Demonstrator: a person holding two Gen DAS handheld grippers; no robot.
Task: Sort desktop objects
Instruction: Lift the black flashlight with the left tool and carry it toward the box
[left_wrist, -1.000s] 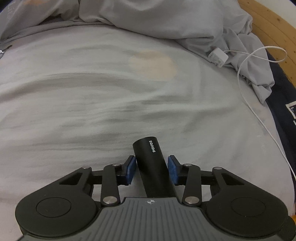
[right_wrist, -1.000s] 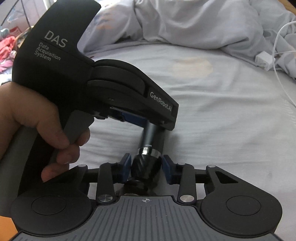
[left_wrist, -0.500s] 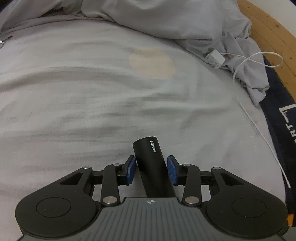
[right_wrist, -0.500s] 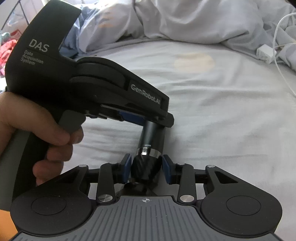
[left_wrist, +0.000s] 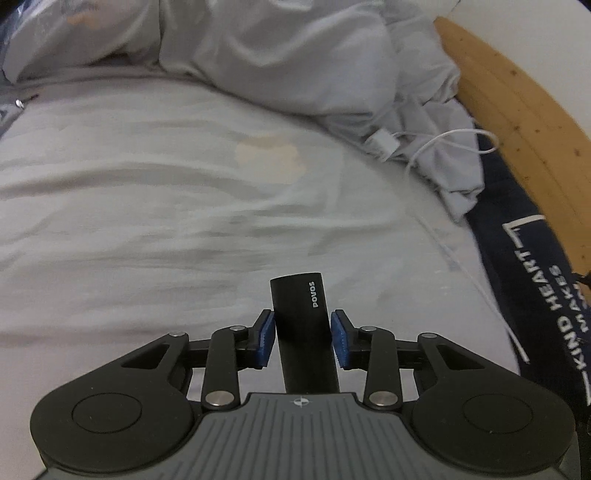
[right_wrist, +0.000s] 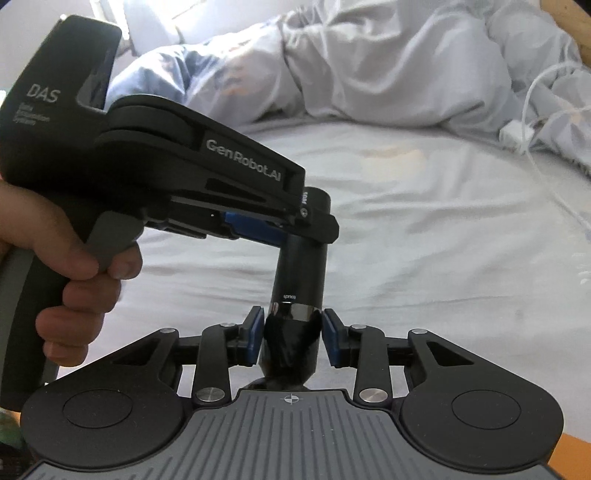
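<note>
Black tube (left_wrist: 301, 325) marked POVOS, held above the grey bed sheet (left_wrist: 147, 229) between both grippers. Left gripper (left_wrist: 302, 341) clamped on its plain end, blue pads (left_wrist: 266, 341) against its sides. Right gripper (right_wrist: 291, 341) clamped on the ribbed end below the silver ring (right_wrist: 293, 308). White charger and cable (left_wrist: 384, 142) beside the rumpled duvet (left_wrist: 295, 59).

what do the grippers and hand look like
Both grippers, left and right, have black linkage arms with silver pivot pins, blue ribbed pads and a grey ribbed base. The left's black pistol-grip body reads "DAS" and "GenRobot.AI" in grey. The bare hand shows no sleeve.
</note>
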